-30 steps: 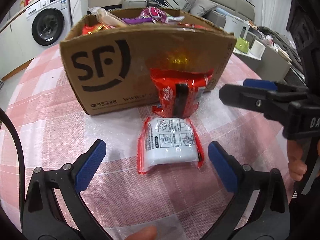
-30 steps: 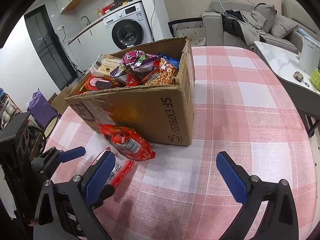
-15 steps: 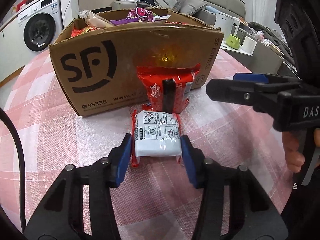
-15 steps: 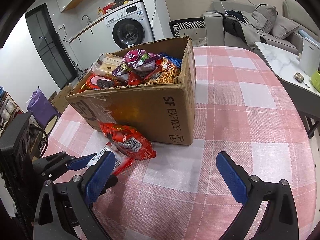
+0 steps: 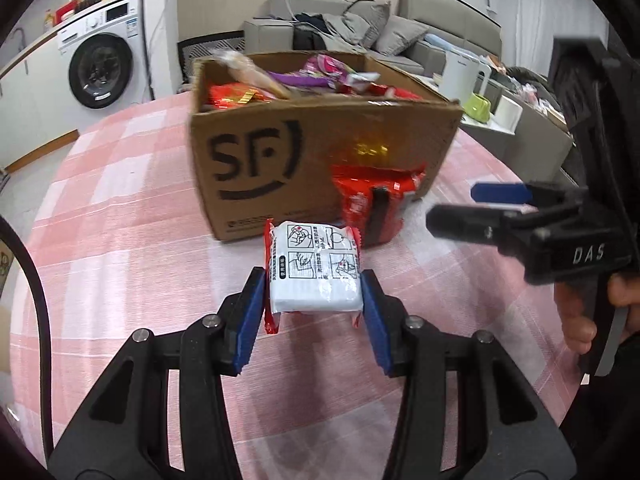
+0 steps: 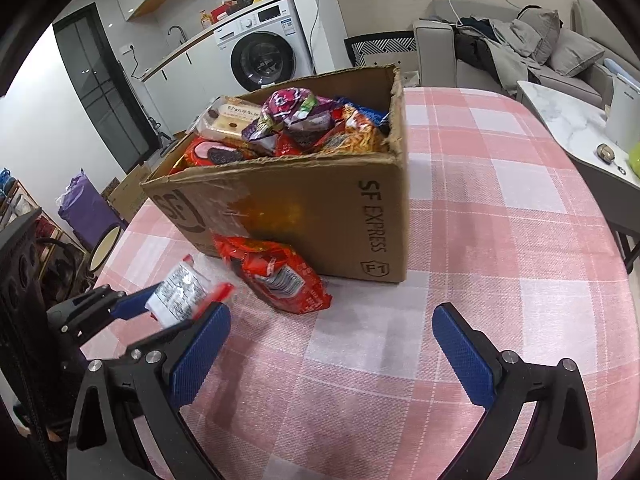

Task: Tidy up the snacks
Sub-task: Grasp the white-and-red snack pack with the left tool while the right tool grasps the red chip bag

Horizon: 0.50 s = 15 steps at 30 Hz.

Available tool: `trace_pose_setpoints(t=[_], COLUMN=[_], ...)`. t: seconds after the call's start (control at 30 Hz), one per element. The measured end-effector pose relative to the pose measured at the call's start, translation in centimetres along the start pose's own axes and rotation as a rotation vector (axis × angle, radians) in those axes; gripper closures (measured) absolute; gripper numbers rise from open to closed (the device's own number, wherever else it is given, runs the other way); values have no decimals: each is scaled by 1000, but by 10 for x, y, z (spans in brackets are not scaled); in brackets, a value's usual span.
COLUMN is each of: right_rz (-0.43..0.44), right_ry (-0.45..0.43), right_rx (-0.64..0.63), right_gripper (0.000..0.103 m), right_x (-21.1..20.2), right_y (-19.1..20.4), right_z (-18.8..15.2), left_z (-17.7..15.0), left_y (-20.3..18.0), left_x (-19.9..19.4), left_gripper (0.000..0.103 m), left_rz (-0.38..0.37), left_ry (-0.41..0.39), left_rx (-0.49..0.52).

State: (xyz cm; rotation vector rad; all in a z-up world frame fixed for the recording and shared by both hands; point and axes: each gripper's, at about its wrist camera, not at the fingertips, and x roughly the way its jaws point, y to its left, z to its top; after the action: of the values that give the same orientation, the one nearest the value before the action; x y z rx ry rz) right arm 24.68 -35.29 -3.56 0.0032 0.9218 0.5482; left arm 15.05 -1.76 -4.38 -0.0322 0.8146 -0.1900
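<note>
On the pink checked tabletop (image 6: 500, 208) in front of you stands the open cardboard box (image 5: 320, 168), already heaped with snack bags, its printed wall facing your left gripper (image 5: 314, 312). Against the foot of that wall leans a red snack bag (image 5: 372, 204), touching the cardboard and resting on the cloth. Just this side of it, and apart from it, is the white-and-red packet (image 5: 314, 276) that your left jaws are clamped on, one blue pad against each long side. Its long axis runs straight ahead along your fingers, toward the box, and its far end points at the box wall. From the right wrist view the packet (image 6: 180, 294) appears lifted clear of the cloth and tilted, though blur makes the gap hard to judge. Your right gripper (image 6: 332, 350) hangs with its jaws wide apart and nothing between them, off to the right of the packet and about level with the red bag, so it is the nearer one for that bag. The move ahead, as I judge it, turns on one thing: the box opening lies ahead of and above your left jaws, so the packet must rise over the near rim before it goes in.
</note>
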Motion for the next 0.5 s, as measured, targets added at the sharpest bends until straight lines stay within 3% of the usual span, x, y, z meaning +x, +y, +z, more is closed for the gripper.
trace_pose_setpoints(t=[0.33, 0.5], right_rz=[-1, -11], right_ry=[9, 12], right_rx=[-62, -67], right_gripper=[1, 5], right_x=[20, 33], right_y=[29, 40], right_z=[-4, -2], left_z=[4, 5], left_y=[47, 47], left_x=[-29, -33], left_gripper=[59, 59], left_rz=[48, 57], left_ry=[-49, -56], left_rx=[-67, -79])
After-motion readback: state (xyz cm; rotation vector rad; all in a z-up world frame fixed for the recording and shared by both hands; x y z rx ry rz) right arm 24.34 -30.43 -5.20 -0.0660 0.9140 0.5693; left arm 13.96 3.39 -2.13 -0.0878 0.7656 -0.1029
